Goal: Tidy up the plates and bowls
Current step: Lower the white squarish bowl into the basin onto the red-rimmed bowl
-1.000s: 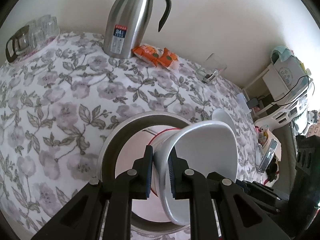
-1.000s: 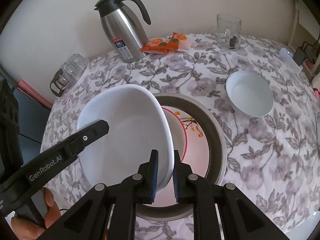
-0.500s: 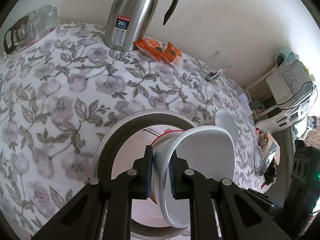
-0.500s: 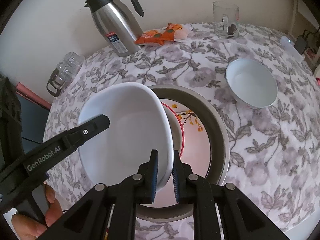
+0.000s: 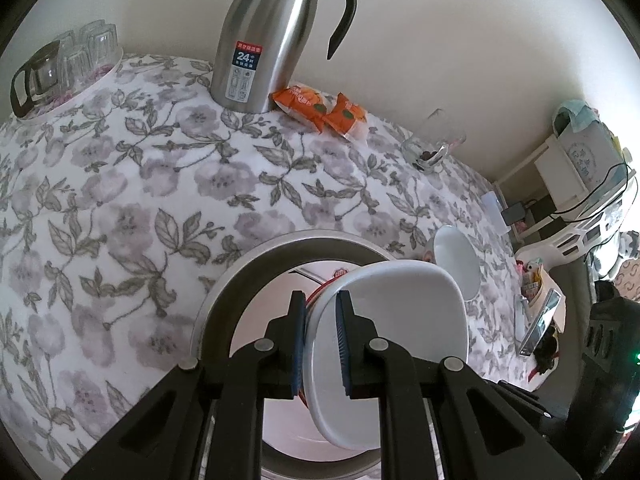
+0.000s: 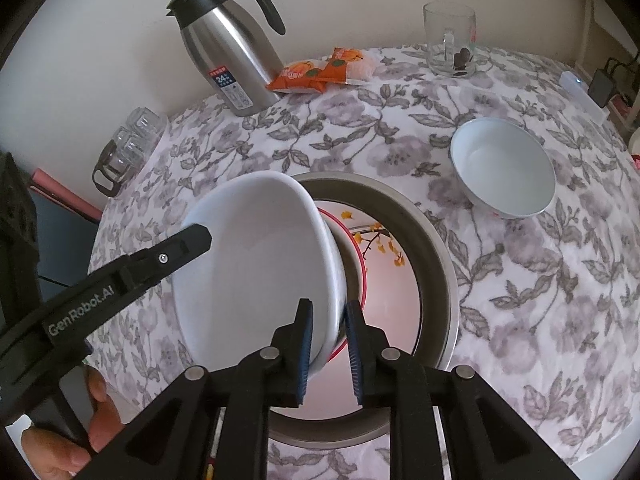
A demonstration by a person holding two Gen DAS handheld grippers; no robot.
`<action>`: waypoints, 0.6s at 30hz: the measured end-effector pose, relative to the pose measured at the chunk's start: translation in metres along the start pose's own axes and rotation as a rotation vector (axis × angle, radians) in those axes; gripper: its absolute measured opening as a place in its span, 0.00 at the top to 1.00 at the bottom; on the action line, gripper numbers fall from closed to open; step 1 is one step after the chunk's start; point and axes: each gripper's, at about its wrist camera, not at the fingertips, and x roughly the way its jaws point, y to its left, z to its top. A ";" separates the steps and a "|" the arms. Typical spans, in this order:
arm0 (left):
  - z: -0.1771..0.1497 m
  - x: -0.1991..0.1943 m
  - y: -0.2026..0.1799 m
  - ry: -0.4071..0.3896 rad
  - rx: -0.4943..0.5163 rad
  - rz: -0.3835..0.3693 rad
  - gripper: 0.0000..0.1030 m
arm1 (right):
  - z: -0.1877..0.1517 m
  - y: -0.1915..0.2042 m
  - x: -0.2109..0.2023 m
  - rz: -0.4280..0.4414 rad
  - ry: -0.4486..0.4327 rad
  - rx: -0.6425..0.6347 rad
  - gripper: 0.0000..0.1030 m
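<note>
A large white bowl (image 6: 260, 264) is held tilted over a wide grey-rimmed plate (image 6: 436, 264) on the flowered table. Under the bowl a red-rimmed bowl (image 6: 362, 264) with a yellow flower print sits on that plate. My right gripper (image 6: 328, 344) is shut on the white bowl's near rim. My left gripper (image 5: 320, 344) is shut on the opposite rim of the same bowl (image 5: 392, 344); its finger also shows in the right wrist view (image 6: 176, 248). A second white bowl (image 6: 504, 172) stands alone on the table to the right; it also shows in the left wrist view (image 5: 456, 260).
A steel thermos jug (image 6: 228, 52) and orange snack packets (image 6: 320, 70) stand at the back. A glass mug (image 6: 450, 40) is at the back right, a tray of glasses (image 6: 128, 148) at the left. A shelf with clutter (image 5: 580, 168) lies beyond the table.
Both grippers have carried the white bowl a little lower and closer over the grey plate, and it has tilted more steeply. Both grips are unchanged.
</note>
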 end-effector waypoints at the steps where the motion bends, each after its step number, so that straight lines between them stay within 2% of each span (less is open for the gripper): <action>1: 0.000 0.000 0.000 0.003 -0.002 -0.001 0.87 | 0.000 0.000 0.000 0.001 0.000 0.002 0.81; 14: -0.003 0.002 0.001 -0.003 -0.008 -0.003 0.85 | 0.001 -0.005 -0.002 0.014 0.007 0.017 0.80; 18: -0.001 0.001 0.001 -0.009 -0.008 0.001 0.88 | 0.001 -0.006 -0.005 0.017 0.002 0.018 0.80</action>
